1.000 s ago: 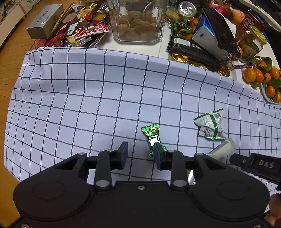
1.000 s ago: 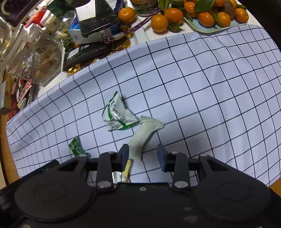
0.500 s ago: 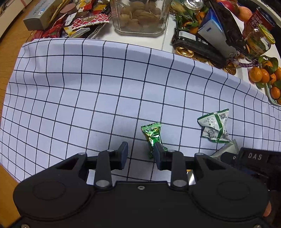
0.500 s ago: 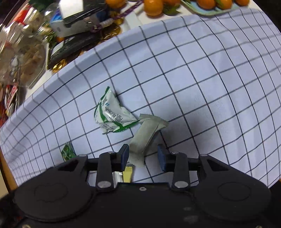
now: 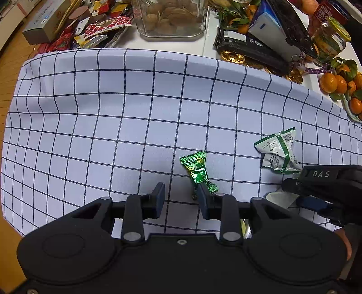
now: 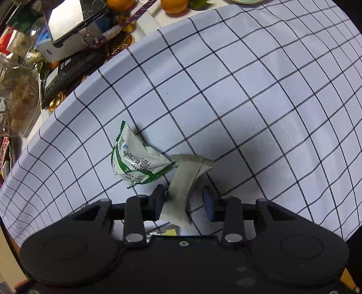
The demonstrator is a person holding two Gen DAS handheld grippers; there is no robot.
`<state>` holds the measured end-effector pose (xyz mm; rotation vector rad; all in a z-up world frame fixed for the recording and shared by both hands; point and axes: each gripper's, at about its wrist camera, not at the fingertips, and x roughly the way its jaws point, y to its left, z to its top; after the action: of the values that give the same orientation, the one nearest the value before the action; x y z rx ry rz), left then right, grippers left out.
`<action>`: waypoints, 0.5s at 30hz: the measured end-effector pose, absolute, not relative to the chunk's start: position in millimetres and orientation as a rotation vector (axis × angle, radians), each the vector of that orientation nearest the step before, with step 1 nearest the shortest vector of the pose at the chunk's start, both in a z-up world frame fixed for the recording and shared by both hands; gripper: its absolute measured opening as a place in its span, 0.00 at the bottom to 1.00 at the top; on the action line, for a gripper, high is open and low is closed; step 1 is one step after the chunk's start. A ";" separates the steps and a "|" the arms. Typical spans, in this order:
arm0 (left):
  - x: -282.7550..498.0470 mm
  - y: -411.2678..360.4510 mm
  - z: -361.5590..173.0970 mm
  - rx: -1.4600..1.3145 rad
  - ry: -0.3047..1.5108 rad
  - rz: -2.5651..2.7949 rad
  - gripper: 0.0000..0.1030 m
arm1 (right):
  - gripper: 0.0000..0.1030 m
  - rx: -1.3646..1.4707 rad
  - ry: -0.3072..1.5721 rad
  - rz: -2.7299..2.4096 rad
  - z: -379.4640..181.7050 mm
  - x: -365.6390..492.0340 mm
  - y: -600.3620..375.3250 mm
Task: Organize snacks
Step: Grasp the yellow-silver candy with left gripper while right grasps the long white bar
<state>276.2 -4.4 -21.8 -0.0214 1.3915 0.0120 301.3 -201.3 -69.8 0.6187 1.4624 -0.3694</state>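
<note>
A green foil candy (image 5: 198,173) lies on the checked cloth (image 5: 126,117). My left gripper (image 5: 181,196) is open just in front of it, its right finger over the candy's near end. A white and green snack packet (image 5: 279,152) lies to the right, also in the right wrist view (image 6: 135,158). A pale beige sachet (image 6: 186,181) lies beside that packet, its near part between the open fingers of my right gripper (image 6: 183,200), touching the left finger. A small yellow wrapper (image 6: 170,232) peeks out under the right gripper.
Behind the cloth stand a glass jar of walnuts (image 5: 172,18), a pile of red snack packets (image 5: 90,29), a box (image 5: 45,22), black and white devices (image 5: 267,38), gold coins (image 5: 233,57), a jar (image 5: 332,40) and tangerines (image 5: 339,81).
My right gripper has moved forward, so the beige sachet now sits between its fingers. My left gripper has drawn slightly closer to the cloth; the green candy has not moved.
</note>
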 end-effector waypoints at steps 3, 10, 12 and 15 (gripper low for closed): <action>274.4 -6.4 -22.3 -0.005 1.388 0.010 0.39 | 0.33 0.580 1.456 -0.348 -68.0 301.3 -196.6; 271.5 -11.5 -25.7 0.024 1.395 -0.005 0.39 | 0.21 0.519 1.485 -0.279 -64.2 302.4 -192.5; 270.9 -13.7 -25.9 0.031 1.395 -0.016 0.39 | 0.21 0.524 1.493 -0.261 -63.1 301.5 -196.4; 268.9 -18.2 -26.7 0.030 1.398 -0.043 0.39 | 0.20 0.526 1.497 -0.241 -58.6 298.6 -203.4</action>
<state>268.9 -18.2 -26.7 0.0302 1.3981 -0.0431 298.6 -203.4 -58.6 0.5259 1.4968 -0.2415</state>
